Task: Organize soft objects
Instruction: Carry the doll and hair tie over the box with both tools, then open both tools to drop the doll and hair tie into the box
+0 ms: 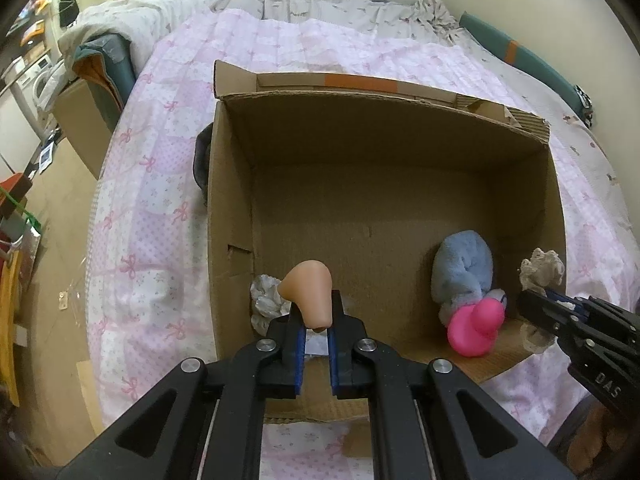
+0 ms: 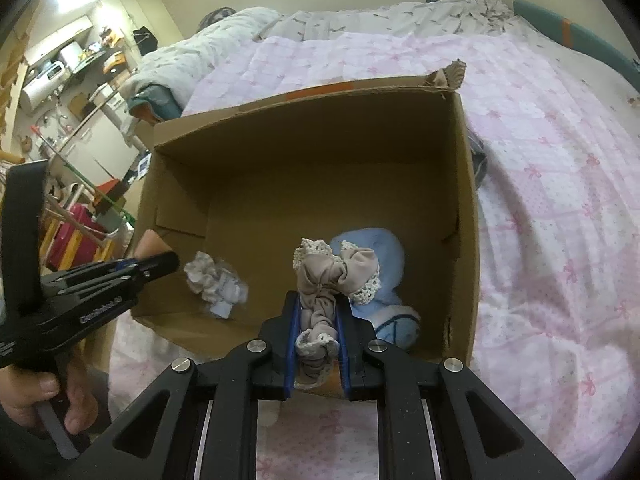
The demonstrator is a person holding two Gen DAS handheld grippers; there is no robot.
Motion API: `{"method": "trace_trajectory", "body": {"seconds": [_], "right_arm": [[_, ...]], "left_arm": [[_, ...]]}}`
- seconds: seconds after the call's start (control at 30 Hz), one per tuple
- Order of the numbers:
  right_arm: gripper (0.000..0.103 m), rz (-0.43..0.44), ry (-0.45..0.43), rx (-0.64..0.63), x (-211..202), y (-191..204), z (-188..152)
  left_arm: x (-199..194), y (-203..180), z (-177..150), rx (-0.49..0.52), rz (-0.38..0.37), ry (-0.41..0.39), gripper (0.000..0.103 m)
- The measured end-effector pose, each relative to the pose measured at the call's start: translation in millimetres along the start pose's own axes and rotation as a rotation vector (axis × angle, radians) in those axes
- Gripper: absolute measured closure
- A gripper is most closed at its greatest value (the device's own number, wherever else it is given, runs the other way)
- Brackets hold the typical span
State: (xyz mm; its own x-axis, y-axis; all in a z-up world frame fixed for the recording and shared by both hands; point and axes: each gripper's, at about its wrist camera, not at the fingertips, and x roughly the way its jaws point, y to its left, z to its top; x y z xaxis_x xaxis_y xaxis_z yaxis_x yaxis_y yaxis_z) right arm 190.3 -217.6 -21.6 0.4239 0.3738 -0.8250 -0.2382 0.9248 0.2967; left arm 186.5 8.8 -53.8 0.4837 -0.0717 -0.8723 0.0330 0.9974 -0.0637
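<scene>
Inside the open brown cardboard box already lie a blue plush, pink rubber duck and white crumpled cloth, lower frame. Left gripper clamps a peach rubber nose; right gripper clamps a beige lace-trimmed scrunchie, both awaiting drop.

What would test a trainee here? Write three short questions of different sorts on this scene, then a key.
1. True or false: the left gripper holds a peach-coloured soft rubber nose-shaped toy.
2. What does the right gripper hold? A) beige lace-trimmed fabric scrunchie B) pink rubber duck C) white crumpled cloth
3. Fill in: the light blue plush toy lies inside the brown cardboard ____.

Key: 1 true; 2 A; 3 box.
</scene>
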Motion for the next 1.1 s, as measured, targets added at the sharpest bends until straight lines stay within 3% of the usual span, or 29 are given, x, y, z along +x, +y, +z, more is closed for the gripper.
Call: {"method": "trace_trajectory", "body": {"seconds": [0.23, 0.37, 0.53, 0.57, 0.6, 0.63, 0.67, 0.7, 0.77, 0.83, 1.1], "right_arm": [[0.085, -0.015, 0.006, 0.016, 3, -6, -2], [0.085, -0.011, 0.002, 0.02, 2, -7, -2], [0.085, -0.001, -0.014, 0.035, 0, -9, -1], [0.083, 0.003, -0.017, 0.041, -2, -10, -1], [0.078, 0.008, -0.022, 0.046, -3, -11, -1], [0.073, 0.008, -0.028, 0.05, -5, -12, -1], [0.057, 0.009, -0.039, 0.056, -7, -12, 0], [0.028, 0.009, -0.058, 0.065, -10, -13, 0], [0.014, -0.004, -0.117, 0.078, -20, -14, 0], [0.014, -0.003, -0.148, 0.073, -25, -14, 1], [0.014, -0.011, -0.113, 0.097, -20, -21, 2]], "left_arm": [[-1, -8, -2, 0.031, 0.001, -0.012, 0.095], [-1, -11, -3, 0.045, -0.001, -0.012, 0.089], [-3, -15, -4, 0.061, 0.015, -0.023, 0.073], [-3, -15, -3, 0.059, 0.019, -0.027, 0.06], [-4, -16, -3, 0.056, 0.027, -0.033, 0.045], [-6, -16, -3, 0.055, 0.04, -0.045, 0.039], [-9, -16, -2, 0.053, 0.052, -0.062, 0.034], [-11, -16, -2, 0.053, 0.056, -0.078, 0.034], [-13, -15, -2, 0.057, 0.058, -0.085, 0.034], [-13, -15, -2, 0.058, 0.067, -0.086, 0.033], [-12, -11, 0, 0.036, 0.075, -0.082, 0.034]]}}
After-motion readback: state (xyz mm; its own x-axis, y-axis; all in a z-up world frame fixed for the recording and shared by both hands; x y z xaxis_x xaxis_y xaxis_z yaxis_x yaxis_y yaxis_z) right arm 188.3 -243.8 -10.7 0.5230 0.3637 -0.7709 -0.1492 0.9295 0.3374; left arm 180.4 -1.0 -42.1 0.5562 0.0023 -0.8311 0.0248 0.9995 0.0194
